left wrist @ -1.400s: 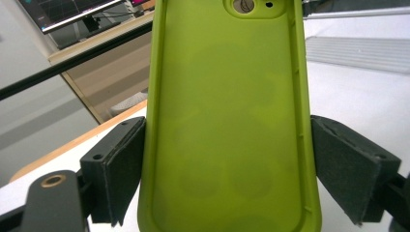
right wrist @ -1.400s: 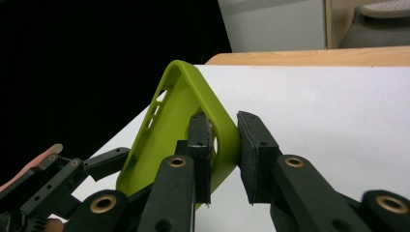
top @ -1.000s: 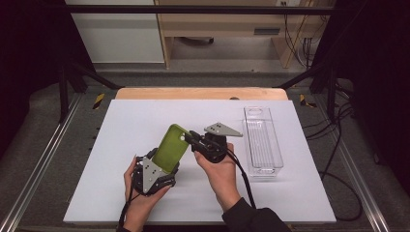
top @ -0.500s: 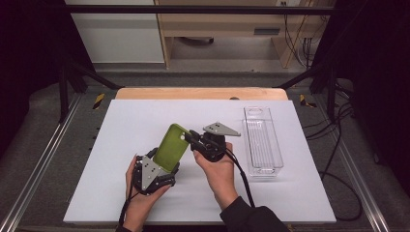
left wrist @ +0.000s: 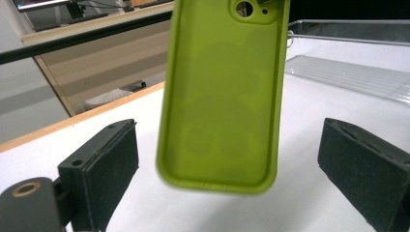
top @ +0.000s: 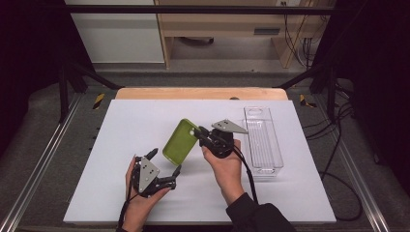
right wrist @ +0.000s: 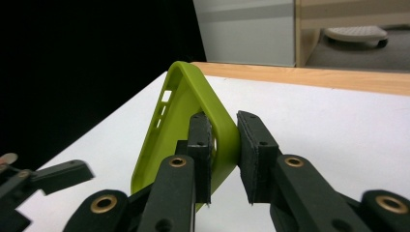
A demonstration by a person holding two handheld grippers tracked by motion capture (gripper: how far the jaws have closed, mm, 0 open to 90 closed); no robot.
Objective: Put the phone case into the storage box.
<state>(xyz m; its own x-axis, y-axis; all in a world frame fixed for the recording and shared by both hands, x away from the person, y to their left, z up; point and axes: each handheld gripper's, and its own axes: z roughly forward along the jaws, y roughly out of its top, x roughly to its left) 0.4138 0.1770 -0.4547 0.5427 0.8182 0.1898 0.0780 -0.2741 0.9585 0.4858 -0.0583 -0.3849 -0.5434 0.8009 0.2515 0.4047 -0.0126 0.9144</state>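
No brand, label or writing can be read on anything here. The lime-green soft plastic phone case (top: 180, 142) hangs clear of the white table top (top: 121, 125), pinched at its camera-cutout end between the pads of the right gripper (top: 200, 135); in the right gripper view those pads (right wrist: 202, 145) press on the case wall (right wrist: 174, 125) from both sides.

The left gripper (top: 164, 166) sits just below and to the left of the case in the high view, and its jaws have just been opening. In the left gripper view its two black pads (left wrist: 104, 169) stand spread wide, with the lower rounded edge of the case (left wrist: 222, 96) hanging between them and touching neither.

Beyond the right gripper, on its far side from the left one, lies a clear plastic rectangular tray (top: 263, 140), close to the table's right edge. Ahead of both grippers the table runs bare up to its pale wooden far edge (top: 193, 93), and bare surface spreads left of the left gripper as well.
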